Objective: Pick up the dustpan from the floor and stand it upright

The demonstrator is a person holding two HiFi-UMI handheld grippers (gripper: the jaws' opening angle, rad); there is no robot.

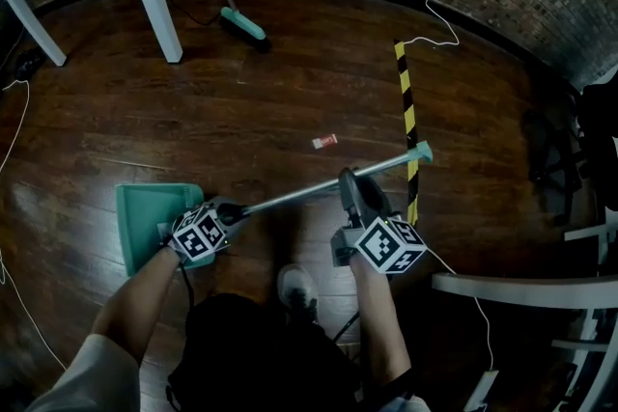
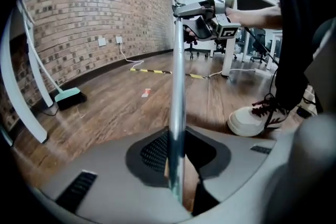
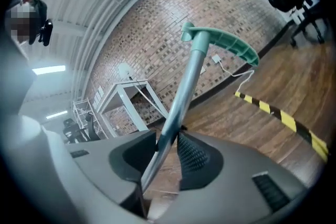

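Behind left gripper [image 1: 230,210] at near left, half-hidden teal plastic dustpan [image 1: 145,212]; clamped in it and right gripper [image 1: 350,185], smooth round metal pole [image 1: 299,195].

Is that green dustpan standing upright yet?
Not yet. The dustpan is tilted: its pole slants, gripped by the left claw and right claw.

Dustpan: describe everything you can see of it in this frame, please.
The dustpan is a teal plastic pan on a long silvery metal pole that ends in a curved teal grip. The pole slants from the pan at the person's left up to the grip at the right. The left tool clamps the pole near the pan, and the right tool clamps it further along. Whether the pan touches the wooden floor cannot be told.
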